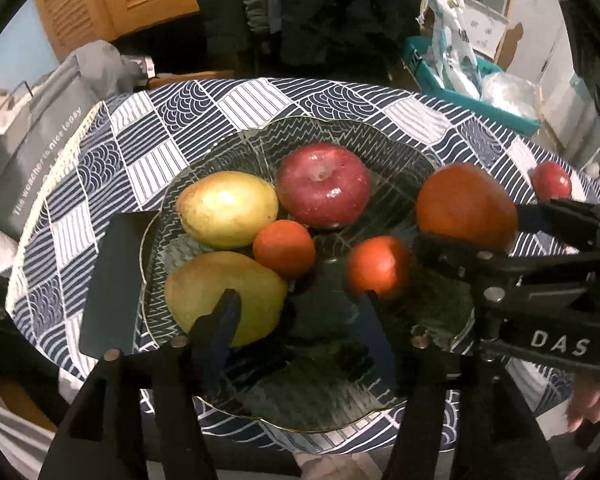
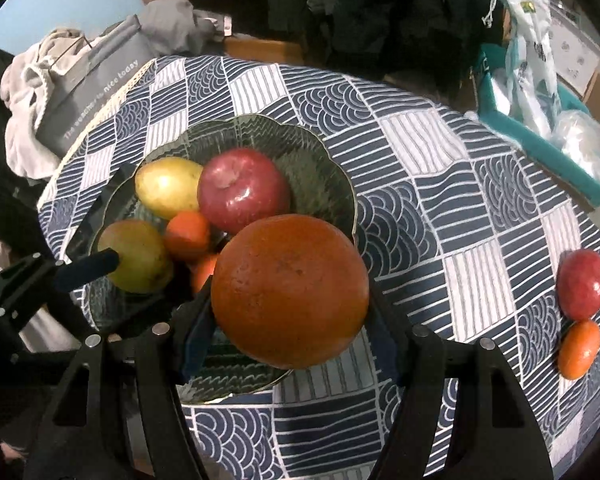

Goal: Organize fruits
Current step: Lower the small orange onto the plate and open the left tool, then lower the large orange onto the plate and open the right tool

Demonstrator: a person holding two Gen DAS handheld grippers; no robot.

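Note:
A dark glass plate [image 1: 380, 408] [image 2: 332, 168] on the patterned tablecloth holds two yellow-green mangoes [image 1: 228, 214] [image 1: 204, 292], a red apple [image 1: 324, 184] [image 2: 242, 192] and two small tangerines [image 1: 284, 248] [image 1: 376, 266]. My right gripper [image 2: 292, 308] is shut on a large orange [image 2: 290, 290] [image 1: 466, 204], held above the plate's right rim. My left gripper [image 1: 300, 304] is open and empty over the plate's near side, one fingertip [image 1: 224, 312] in front of the near mango. A second red apple [image 2: 584, 284] [image 1: 551, 180] and a tangerine [image 2: 580, 348] lie on the cloth at the far right.
A grey bag [image 2: 96, 92] with white lettering and clothes sit off the table's left edge. A teal tray [image 2: 540, 140] with plastic bags stands at the back right. A dark flat card [image 1: 112, 280] lies under the plate's left side.

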